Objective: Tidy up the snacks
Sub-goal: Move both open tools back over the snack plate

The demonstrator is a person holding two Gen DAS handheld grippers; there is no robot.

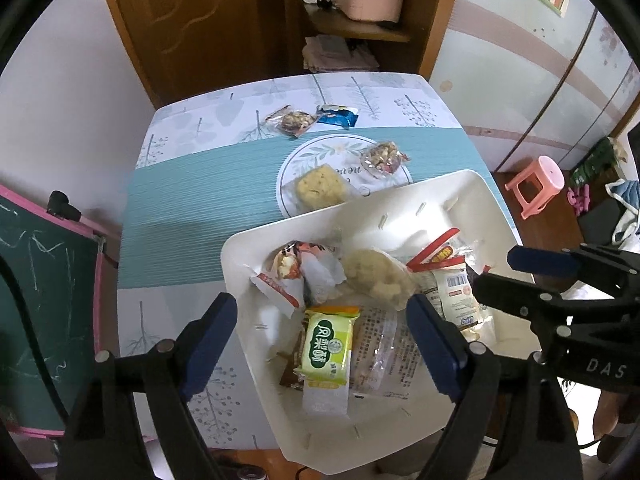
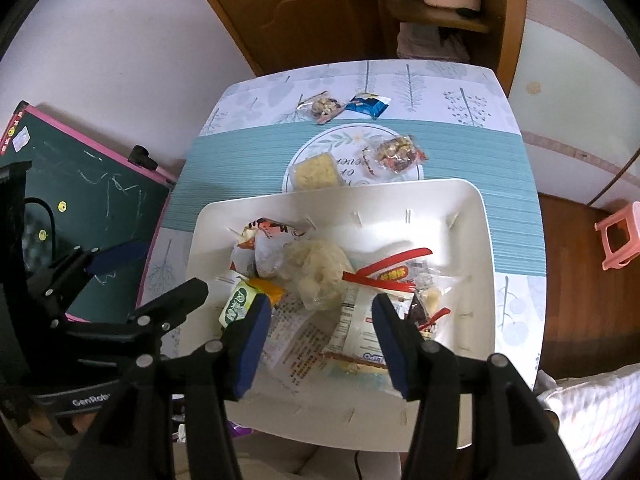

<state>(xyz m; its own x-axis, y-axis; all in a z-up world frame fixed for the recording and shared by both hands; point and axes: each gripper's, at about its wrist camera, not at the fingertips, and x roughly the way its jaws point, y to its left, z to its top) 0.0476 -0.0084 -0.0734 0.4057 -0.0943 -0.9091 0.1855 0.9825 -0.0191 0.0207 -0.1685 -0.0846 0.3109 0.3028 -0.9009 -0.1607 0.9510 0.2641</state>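
four snacks (image 1: 320,190) wait on the table (image 1: 180,216), rest in the bin (image 1: 240,256). left gripper (image 1: 324,332) gapes empty over the green pack (image 1: 328,344); right gripper (image 2: 320,336) parted, holding nothing. crowded, so they could collide.

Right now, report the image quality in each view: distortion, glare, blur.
Left wrist view: strong fisheye bending, dark corner vignette; the white bin is bright but readable, wrappers glint. Right wrist view: same bending; the checked fabric at lower right is blurred, the snacks sharp.

basket (image 2: 476,216) near rim cut off – wrappers overlap.
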